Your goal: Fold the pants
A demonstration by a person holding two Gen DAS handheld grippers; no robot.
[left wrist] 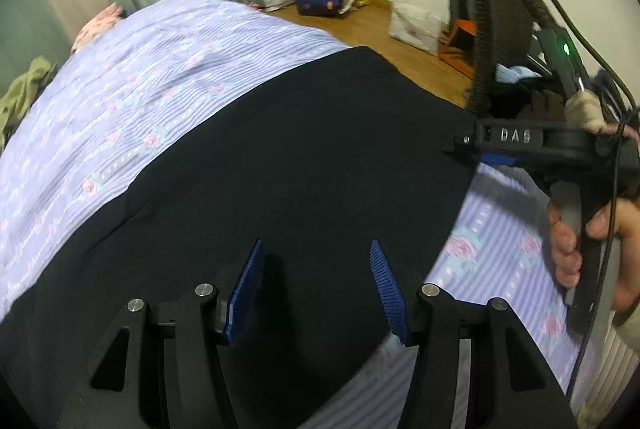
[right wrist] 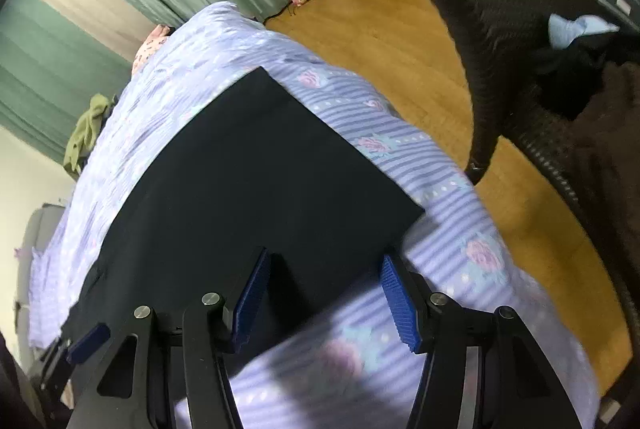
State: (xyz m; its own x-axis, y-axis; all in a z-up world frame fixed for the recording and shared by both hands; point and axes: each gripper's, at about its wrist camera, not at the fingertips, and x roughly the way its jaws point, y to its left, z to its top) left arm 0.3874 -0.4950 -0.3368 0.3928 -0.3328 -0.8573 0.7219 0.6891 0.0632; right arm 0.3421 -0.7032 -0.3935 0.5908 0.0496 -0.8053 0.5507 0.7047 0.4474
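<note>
just ahead of and beneath both grippers, the black smooth-fabric pants [left wrist: 280, 157] lie flat on the lavender striped bedspread with pink roses [left wrist: 132, 77], spread as a long dark panel. the left gripper [left wrist: 316, 289] hovers over the near part of the cloth with its blue ribbed pads [left wrist: 244, 293] spread wide and nothing between them. the right gripper [right wrist: 324, 303] is likewise parted and empty, straddling the near edge of the pants [right wrist: 240, 169] where dark cloth gives way to bedspread [right wrist: 440, 165].

in the right wrist view the long axis runs away from the gripper toward the far corner, near the bed's edge and the wooden floor [right wrist: 400, 29]. in the left wrist view the right gripper [left wrist: 460, 145] sits at the right-hand border of the cloth, so each hand is nearest its own side. it looks like the near edge is the one to be pinched and carried forward along that axis, though which fold stage this is cannot be told.

open bedspread lies left of the left gripper; to the right the bed ends soon, with a dark wicker chair [right wrist: 500, 29] close by, so room is tighter there.
</note>
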